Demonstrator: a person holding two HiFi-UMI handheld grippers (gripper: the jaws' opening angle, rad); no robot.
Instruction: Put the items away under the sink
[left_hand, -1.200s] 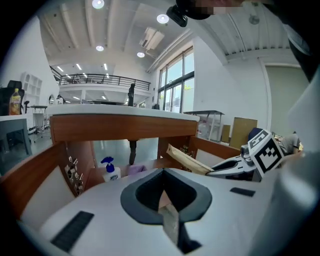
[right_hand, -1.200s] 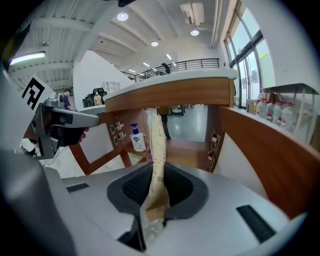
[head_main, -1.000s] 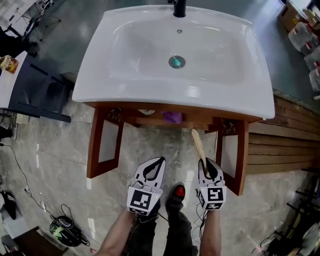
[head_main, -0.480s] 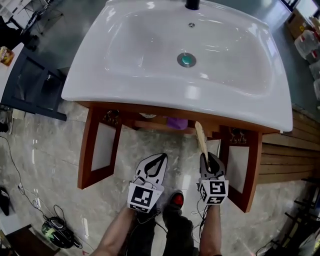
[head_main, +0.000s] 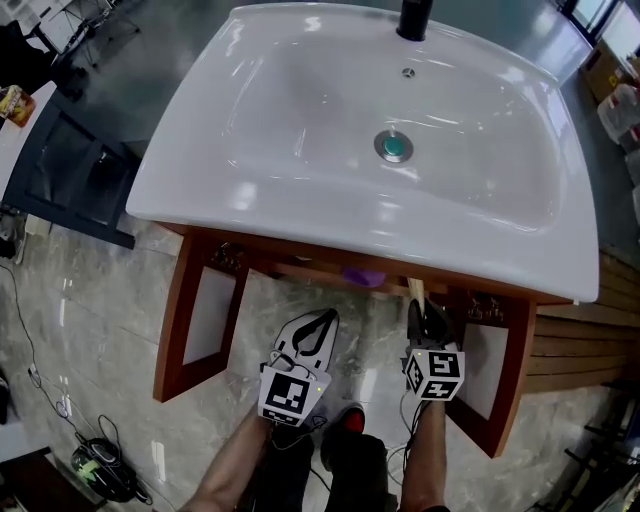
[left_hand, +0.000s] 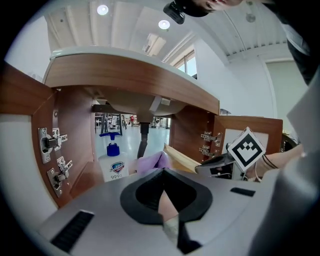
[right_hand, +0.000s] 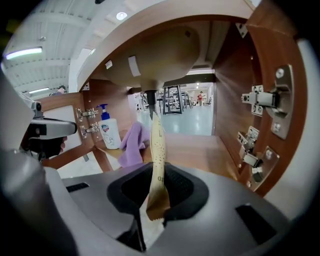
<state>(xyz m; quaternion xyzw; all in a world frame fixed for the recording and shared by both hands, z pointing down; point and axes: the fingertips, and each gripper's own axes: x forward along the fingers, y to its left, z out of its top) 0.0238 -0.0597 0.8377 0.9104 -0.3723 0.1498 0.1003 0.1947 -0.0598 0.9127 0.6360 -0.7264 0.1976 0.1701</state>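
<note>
Your right gripper (head_main: 425, 312) angles down at the open cabinet, jaws nipped on the tan perforated strip (right_hand: 156, 150), whose far end reaches under the sink (head_main: 300, 100) rim. Your left gripper (head_main: 325, 318) sits alongside, closed and empty. Bare shelf (right_hand: 200, 150) lies between the purple cloth (right_hand: 131, 145) and the right hinged wall (right_hand: 260, 100).

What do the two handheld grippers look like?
Both the left gripper and right gripper are light-grey moulded shells with a black teardrop-shaped opening around the jaws. Each carries a white cube with black square markers. Forearms bare, no sleeves.
</note>
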